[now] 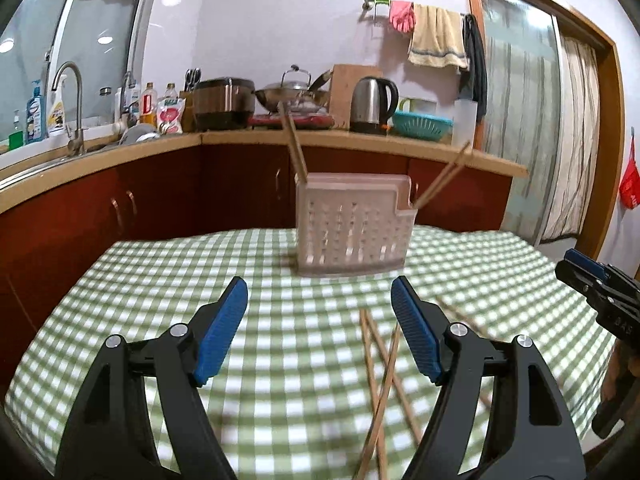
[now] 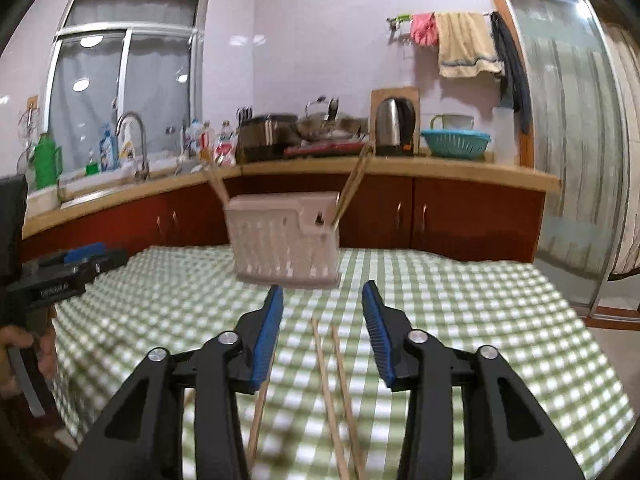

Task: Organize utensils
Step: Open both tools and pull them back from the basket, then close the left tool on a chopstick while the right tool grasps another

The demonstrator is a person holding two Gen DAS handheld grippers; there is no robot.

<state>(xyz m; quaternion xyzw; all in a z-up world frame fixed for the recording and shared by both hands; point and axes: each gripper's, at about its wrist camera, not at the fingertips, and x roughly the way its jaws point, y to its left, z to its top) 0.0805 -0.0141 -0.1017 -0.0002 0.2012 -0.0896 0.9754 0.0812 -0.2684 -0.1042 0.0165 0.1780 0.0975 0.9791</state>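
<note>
Checked tablecloth (image 1: 160, 280): slotted caddy (image 1: 354, 232) at far edge holding chopstick pairs (image 1: 296, 148) left and right; left gripper (image 1: 320, 292), right gripper (image 2: 322, 300) hovering agape, empty.

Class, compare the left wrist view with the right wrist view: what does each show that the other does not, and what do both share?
Only the left wrist view: the red item hanging at the far right, and crossed chopsticks below the open left tool.
Only the right wrist view: a green bottle by the window, and parallel chopsticks below the open right tool.
Both: the white holder with upright chopsticks, the checked tablecloth, kettle, teal colander.
</note>
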